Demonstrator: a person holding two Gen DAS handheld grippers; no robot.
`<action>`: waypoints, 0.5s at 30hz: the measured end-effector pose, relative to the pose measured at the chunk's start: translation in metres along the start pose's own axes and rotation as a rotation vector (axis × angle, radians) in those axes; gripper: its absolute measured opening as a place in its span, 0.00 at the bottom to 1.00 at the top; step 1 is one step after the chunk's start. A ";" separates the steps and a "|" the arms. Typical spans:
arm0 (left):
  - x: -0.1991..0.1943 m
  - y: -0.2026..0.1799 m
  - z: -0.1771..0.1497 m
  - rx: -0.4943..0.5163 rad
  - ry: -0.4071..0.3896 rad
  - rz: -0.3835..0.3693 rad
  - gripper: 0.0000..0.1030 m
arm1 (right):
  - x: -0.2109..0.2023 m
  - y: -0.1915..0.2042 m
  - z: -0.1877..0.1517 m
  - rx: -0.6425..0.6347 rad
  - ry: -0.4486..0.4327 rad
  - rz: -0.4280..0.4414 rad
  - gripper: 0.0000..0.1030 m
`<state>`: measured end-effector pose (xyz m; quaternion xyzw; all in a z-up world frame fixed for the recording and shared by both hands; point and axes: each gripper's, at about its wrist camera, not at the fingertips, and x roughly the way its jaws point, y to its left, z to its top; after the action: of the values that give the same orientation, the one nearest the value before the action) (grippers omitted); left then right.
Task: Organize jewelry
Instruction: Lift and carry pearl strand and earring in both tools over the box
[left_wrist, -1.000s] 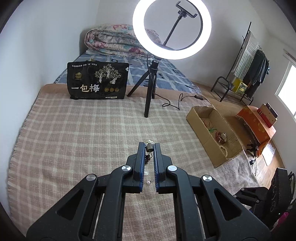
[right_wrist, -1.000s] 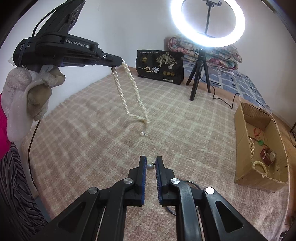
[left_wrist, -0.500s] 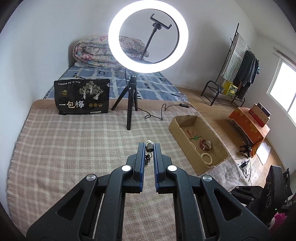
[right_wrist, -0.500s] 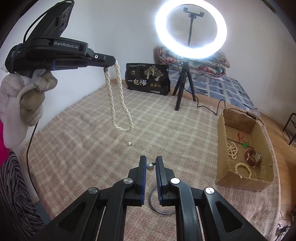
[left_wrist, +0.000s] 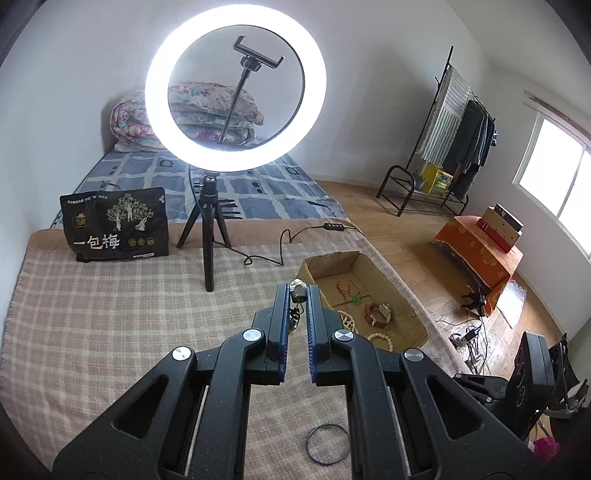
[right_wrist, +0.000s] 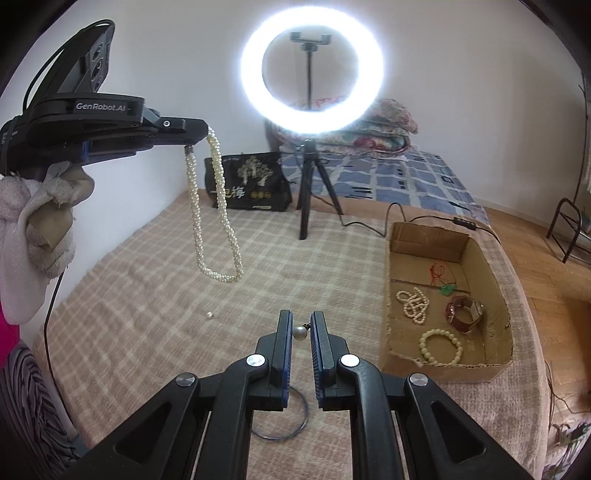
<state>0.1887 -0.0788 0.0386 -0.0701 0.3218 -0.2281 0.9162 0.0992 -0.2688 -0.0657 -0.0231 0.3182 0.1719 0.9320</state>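
My left gripper is shut on the clasp end of a woven pearl necklace, which hangs in a long loop well above the checked blanket; in the right wrist view that left gripper is at upper left. My right gripper is shut on a pearl earring with a small dark hook. The open cardboard box to the right holds a pearl bracelet, a cream bead bracelet, a watch and a red cord with a green pendant. The same cardboard box shows just beyond my left fingertips.
A thin dark bangle lies on the blanket under my right gripper, the same bangle showing in the left wrist view. A loose pearl earring lies on the blanket. A ring light on a tripod and a black bag stand behind.
Both grippers have risen and swung right toward the box, keeping their grips. The necklace has lifted clear of the blanket. The bangle has come into view under my right gripper.
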 end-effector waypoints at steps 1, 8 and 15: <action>0.003 -0.002 0.003 0.002 -0.001 -0.006 0.06 | 0.001 -0.005 0.002 0.009 -0.002 -0.003 0.07; 0.034 -0.029 0.030 0.037 -0.009 -0.034 0.06 | 0.004 -0.038 0.015 0.052 -0.033 -0.035 0.07; 0.067 -0.050 0.055 0.062 -0.011 -0.053 0.06 | 0.017 -0.068 0.021 0.089 -0.038 -0.061 0.07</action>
<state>0.2498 -0.1550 0.0581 -0.0515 0.3073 -0.2619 0.9134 0.1469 -0.3247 -0.0631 0.0120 0.3070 0.1295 0.9428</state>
